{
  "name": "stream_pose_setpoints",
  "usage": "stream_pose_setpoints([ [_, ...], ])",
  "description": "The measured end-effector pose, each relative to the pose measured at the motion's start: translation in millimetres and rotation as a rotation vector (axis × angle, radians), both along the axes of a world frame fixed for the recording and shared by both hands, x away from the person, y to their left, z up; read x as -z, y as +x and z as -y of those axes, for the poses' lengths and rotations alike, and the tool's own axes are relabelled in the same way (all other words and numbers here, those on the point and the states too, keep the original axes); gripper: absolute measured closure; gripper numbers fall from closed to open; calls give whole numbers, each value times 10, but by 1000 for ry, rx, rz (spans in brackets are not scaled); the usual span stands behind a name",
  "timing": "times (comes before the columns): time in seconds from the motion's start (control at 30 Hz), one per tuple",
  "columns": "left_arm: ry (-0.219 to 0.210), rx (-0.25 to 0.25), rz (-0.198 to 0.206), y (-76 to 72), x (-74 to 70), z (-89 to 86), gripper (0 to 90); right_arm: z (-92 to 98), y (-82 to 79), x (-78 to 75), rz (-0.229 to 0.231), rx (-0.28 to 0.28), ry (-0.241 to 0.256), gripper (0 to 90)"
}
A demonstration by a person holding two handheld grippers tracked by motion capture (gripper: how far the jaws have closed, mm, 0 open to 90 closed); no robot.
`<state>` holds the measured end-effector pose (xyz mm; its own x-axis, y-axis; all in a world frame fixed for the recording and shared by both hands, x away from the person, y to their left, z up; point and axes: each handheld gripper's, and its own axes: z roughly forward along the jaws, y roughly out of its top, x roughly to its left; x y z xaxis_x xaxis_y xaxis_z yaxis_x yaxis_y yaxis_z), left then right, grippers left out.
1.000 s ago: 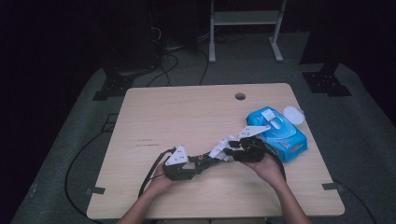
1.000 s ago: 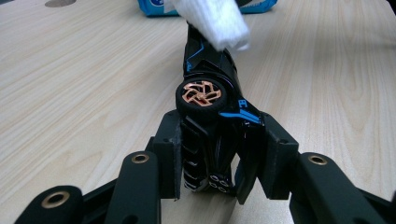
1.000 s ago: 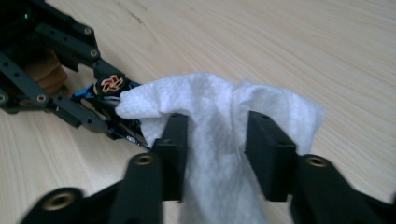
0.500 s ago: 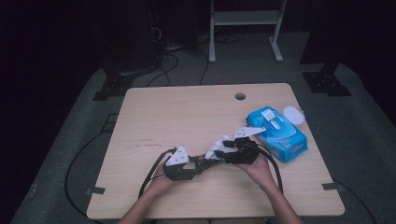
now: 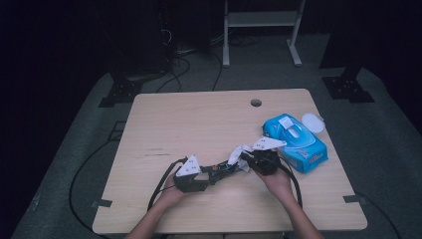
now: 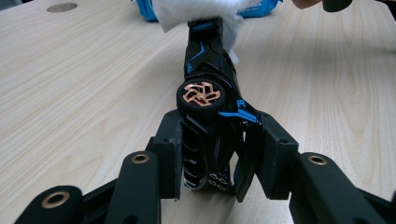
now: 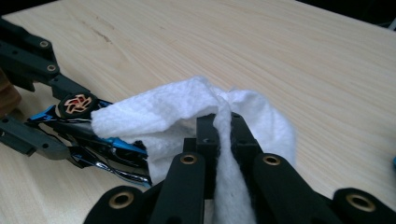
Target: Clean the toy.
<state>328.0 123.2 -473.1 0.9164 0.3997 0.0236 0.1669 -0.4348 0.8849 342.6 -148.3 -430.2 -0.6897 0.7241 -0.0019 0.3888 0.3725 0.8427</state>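
A black toy car [image 6: 210,116] with blue trim and copper-coloured wheels is clamped at one end between the 2 jaws of the left gripper [image 6: 212,163], turned on its side so that 1 wheel faces the camera in the left gripper view. In the high view, the car [image 5: 219,169] is seen held just above the near middle of the wooden table [image 5: 199,124], stretched between the left gripper [image 5: 191,177] and the right gripper [image 5: 261,159]. A white wet wipe [image 7: 187,116] is pinched between the closed jaws of the right gripper [image 7: 219,135] and is draped over the far end of the car [image 7: 93,135]; in the left gripper view the wipe [image 6: 196,11] is seen covering that end. A blue pack of wipes [image 5: 296,142] lies on the table just beside the right gripper, toward the right edge, with a white round lid [image 5: 312,122] at its far corner.
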Motion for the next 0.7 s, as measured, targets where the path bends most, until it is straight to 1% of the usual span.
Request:
stream_pose_setpoints([
  [0.1,0,1,0,-3,-2,4,579,-185,-64,-8,6,-59,-3,856],
  [0.17,4,3,4,-5,-6,10,579,-302,-106,-8,-8,-124,21,855],
  [0.27,9,-1,2,-10,-12,10,578,-510,-201,7,-5,-203,22,854],
  [0.3,10,-1,0,-11,-14,7,579,-567,-235,3,12,-213,11,853],
  [0.33,10,-1,1,-13,-15,6,579,-587,-243,-4,14,-219,2,853],
  [0.4,10,-1,7,-13,-18,0,581,-562,-230,-8,24,-204,-16,854],
  [0.43,9,0,6,-13,-19,0,582,-524,-213,-8,33,-183,-29,854],
  [0.47,13,2,11,-13,-22,-3,582,-466,-185,-9,32,-163,-27,854],
  [0.57,27,6,19,-7,-34,-22,583,-239,-93,-16,20,-76,-16,855],
  [0.6,26,1,19,-3,-35,-30,583,-157,-62,-18,13,-50,-8,854],
  [0.67,25,-16,18,22,-36,-53,582,-4,-9,-20,3,-4,20,854],
  [0.7,23,-25,15,41,-36,-67,580,54,15,-15,-8,9,38,854],
])
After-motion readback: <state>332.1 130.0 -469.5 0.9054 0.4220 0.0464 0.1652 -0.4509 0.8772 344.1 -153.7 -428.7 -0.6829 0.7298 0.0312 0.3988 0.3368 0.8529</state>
